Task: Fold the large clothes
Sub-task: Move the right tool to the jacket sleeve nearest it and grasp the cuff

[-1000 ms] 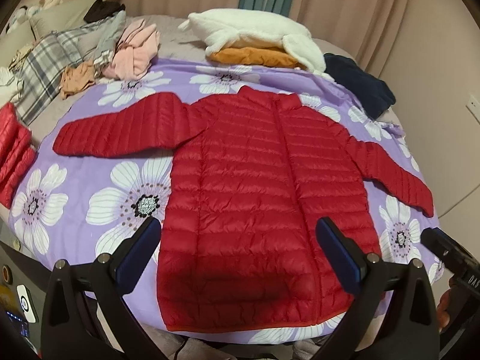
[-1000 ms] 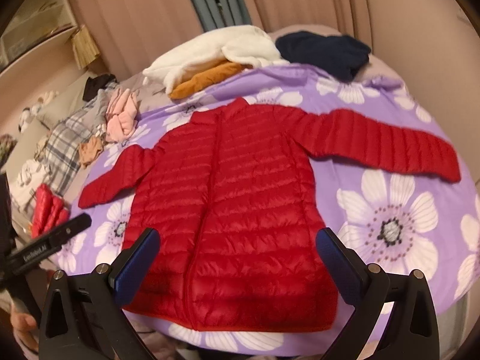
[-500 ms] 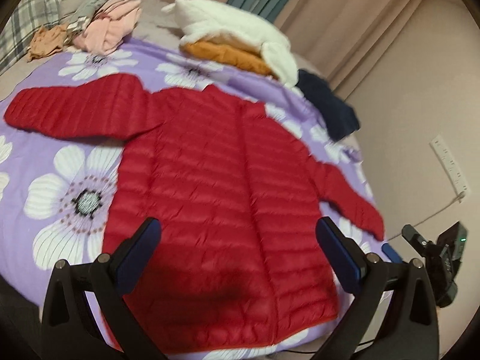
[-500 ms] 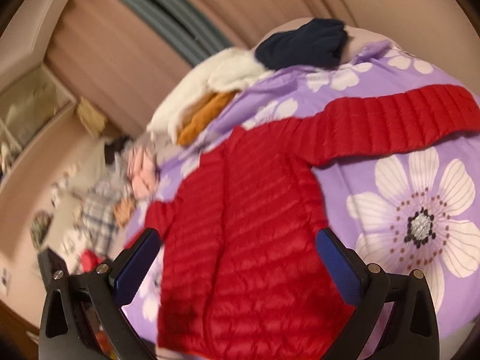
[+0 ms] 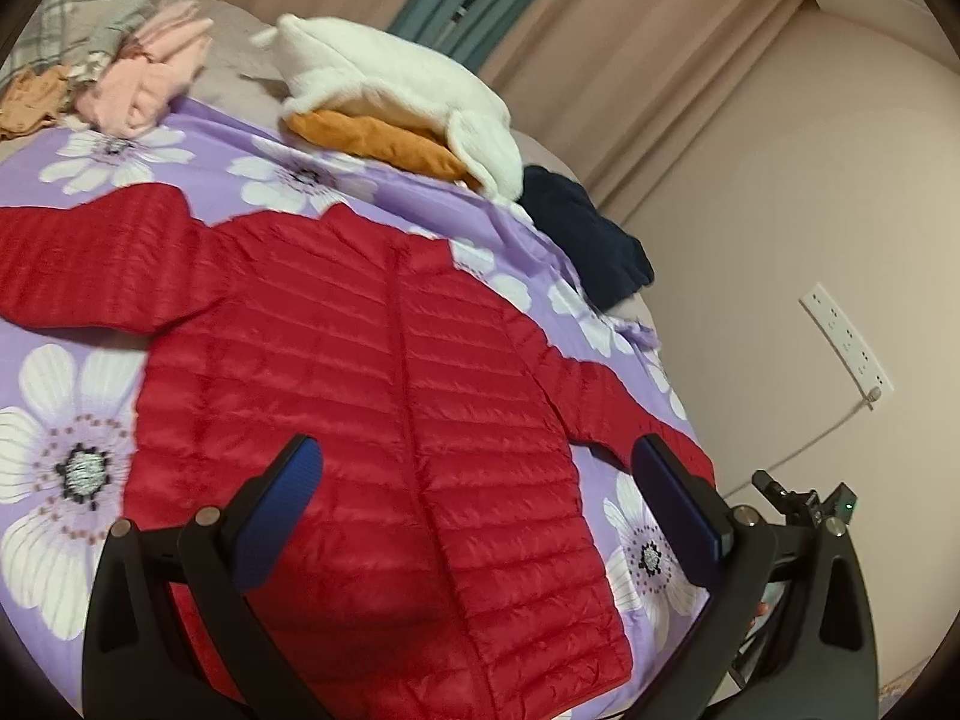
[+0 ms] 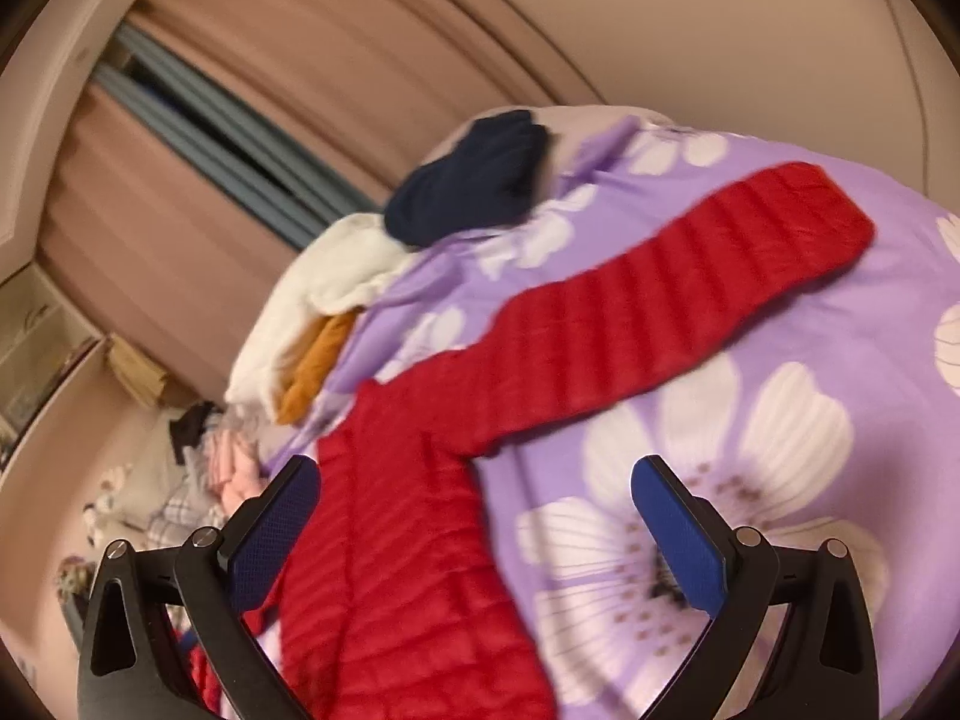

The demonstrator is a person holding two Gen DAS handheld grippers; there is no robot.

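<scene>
swung further right since half a second ago: both views now tilted, right sleeve (image 6: 690, 294) large in the right wrist view, blurred. red puffer jacket (image 5: 372, 408) spread flat, front up and zipped, on the purple floral bedspread (image 5: 60, 450), sleeves out to either side. left gripper (image 5: 477, 501) above the jacket's lower body, jaws wide, holding nothing. right gripper (image 6: 474, 516) above the jacket's right side and the bedspread (image 6: 780, 420), jaws wide too, empty. white fleece (image 5: 390, 78) piled on an orange garment (image 5: 384, 144) beyond the collar, navy garment (image 5: 582, 240) just beside them near the bed's far edge. pink clothes (image 5: 144, 78) and plaid fabric at far left. wall socket strip (image 5: 846, 342) on the right wall.
</scene>
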